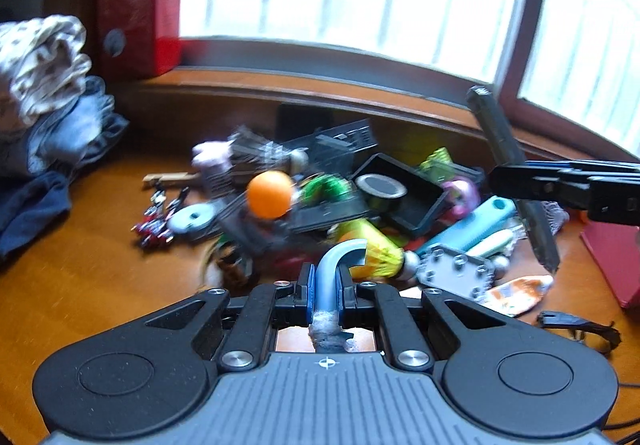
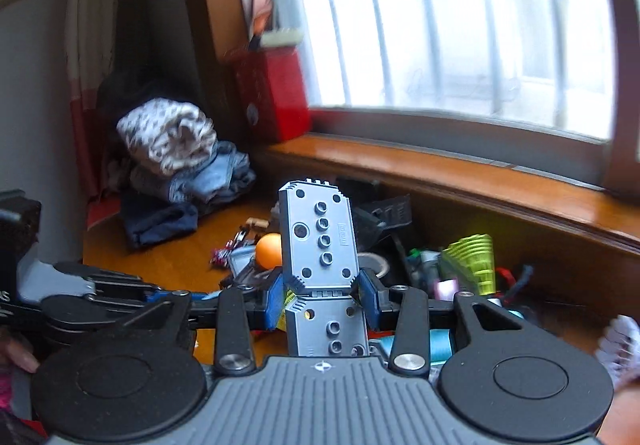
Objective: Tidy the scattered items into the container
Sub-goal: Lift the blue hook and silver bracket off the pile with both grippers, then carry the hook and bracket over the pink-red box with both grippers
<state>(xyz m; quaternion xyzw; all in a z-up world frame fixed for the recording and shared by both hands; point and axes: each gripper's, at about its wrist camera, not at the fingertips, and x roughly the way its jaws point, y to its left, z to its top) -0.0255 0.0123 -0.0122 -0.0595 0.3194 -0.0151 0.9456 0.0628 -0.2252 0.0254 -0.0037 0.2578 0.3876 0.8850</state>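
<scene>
My left gripper (image 1: 326, 281) is shut on a blue-grey hooked tube (image 1: 340, 257), held just above a pile of small items on the wooden table. The pile holds an orange ball (image 1: 269, 193), a yellow shuttlecock (image 1: 376, 249), a light blue case (image 1: 472, 225) and a grey holed plate (image 1: 456, 273). Among them lies a black tray (image 1: 420, 201) with a tape roll (image 1: 380, 187) in it. My right gripper (image 2: 322, 295) is shut on another long grey holed plate (image 2: 320, 237), lifted upright above the pile. From the left wrist view this gripper (image 1: 512, 181) comes in from the right, its plate edge-on.
Folded clothes (image 1: 44, 85) are heaped at the left. A red box (image 1: 136, 13) stands on the wooden window sill (image 1: 360, 85) behind the pile. A red book (image 1: 612, 257), an orange packet (image 1: 516, 293) and a black strap (image 1: 576, 325) lie at the right.
</scene>
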